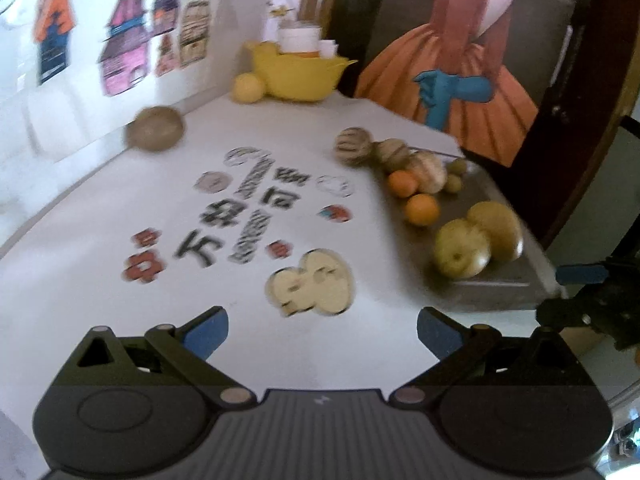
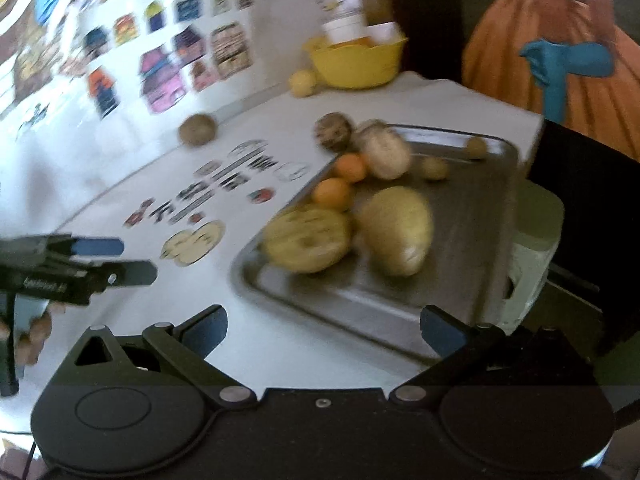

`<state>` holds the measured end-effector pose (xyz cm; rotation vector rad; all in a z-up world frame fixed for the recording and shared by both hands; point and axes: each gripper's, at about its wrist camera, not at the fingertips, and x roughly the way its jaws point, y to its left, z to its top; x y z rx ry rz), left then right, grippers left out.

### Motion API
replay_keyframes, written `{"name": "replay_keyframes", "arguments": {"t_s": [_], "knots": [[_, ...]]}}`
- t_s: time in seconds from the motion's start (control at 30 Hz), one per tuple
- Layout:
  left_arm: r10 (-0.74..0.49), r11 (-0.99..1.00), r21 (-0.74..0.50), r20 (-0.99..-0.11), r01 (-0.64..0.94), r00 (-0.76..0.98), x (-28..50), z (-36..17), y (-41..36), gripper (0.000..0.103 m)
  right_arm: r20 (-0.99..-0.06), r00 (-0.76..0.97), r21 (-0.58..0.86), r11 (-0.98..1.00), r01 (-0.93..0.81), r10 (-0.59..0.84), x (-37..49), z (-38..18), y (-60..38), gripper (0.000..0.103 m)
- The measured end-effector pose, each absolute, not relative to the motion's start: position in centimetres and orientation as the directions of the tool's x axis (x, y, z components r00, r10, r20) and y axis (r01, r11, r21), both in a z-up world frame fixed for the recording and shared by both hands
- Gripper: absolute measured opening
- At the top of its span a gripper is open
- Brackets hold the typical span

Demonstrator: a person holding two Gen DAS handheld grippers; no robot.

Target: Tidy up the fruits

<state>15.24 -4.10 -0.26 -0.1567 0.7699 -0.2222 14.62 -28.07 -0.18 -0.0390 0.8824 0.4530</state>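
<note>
A metal tray (image 2: 472,240) on the white table holds two yellow-green pears (image 2: 394,230), two oranges (image 2: 332,194), striped melons (image 2: 386,152) and small green fruits (image 2: 434,168). In the left wrist view the tray (image 1: 504,284) is at the right with the pears (image 1: 462,252) and oranges (image 1: 421,209). A brown round fruit (image 1: 155,128) lies alone on the table near the wall. My left gripper (image 1: 322,330) is open and empty over the table. My right gripper (image 2: 323,330) is open and empty at the tray's near edge.
A yellow bowl (image 1: 298,72) with white cups stands at the table's far end, a yellow fruit (image 1: 248,87) beside it. Printed stickers and lettering (image 1: 240,216) cover the tabletop. An orange cloth with a blue piece (image 1: 452,92) hangs beyond the table.
</note>
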Motion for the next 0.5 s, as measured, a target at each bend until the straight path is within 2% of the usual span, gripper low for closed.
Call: {"name": "replay_keyframes", "arguments": {"t_s": [0.5], "knots": [[-0.111, 0.988, -0.152, -0.689, 0.007, 0.717, 14.2, 0.6, 3.7, 0.102, -0.736, 0.466, 0.123, 0.774, -0.621, 0.491, 15.9, 1.2, -18.5, 0.102]]}}
